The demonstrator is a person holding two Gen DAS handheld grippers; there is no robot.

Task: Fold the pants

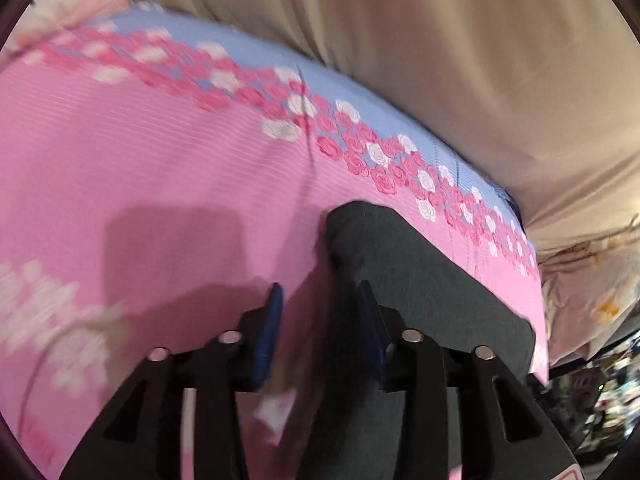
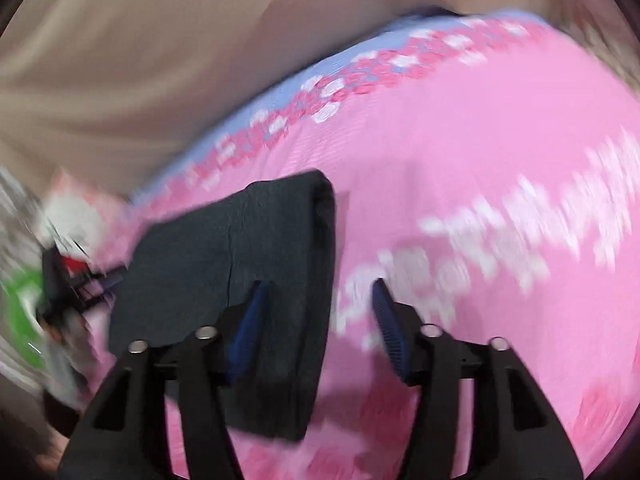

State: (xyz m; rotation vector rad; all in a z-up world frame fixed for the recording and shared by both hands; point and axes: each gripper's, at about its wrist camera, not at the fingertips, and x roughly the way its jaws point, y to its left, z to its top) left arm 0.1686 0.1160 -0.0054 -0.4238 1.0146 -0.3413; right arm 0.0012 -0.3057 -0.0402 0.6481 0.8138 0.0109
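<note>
- Left gripper (image 1: 320, 300) hovers with jaws apart, nothing between them; the dark grey pants (image 1: 420, 280) lie ahead and to its right, its right finger over their near edge.
- Right gripper (image 2: 320, 300) is spread wide too, empty; the pants (image 2: 240, 260) sit ahead and to its left, under its left finger.
- On the pink floral bedsheet (image 1: 160, 160) the pants already look like a compact folded rectangle, so little seems left, perhaps a final tidy. Both views are blurred.

Pants (image 2: 224, 248): dark charcoal grey, plain. Bedsheet (image 1: 120, 152): pink, faintly striped, pink-and-white rose band, pale blue edge ahead of the fingers. Curtain (image 1: 400, 40) beyond: beige, possibly plain; blurred.
</note>
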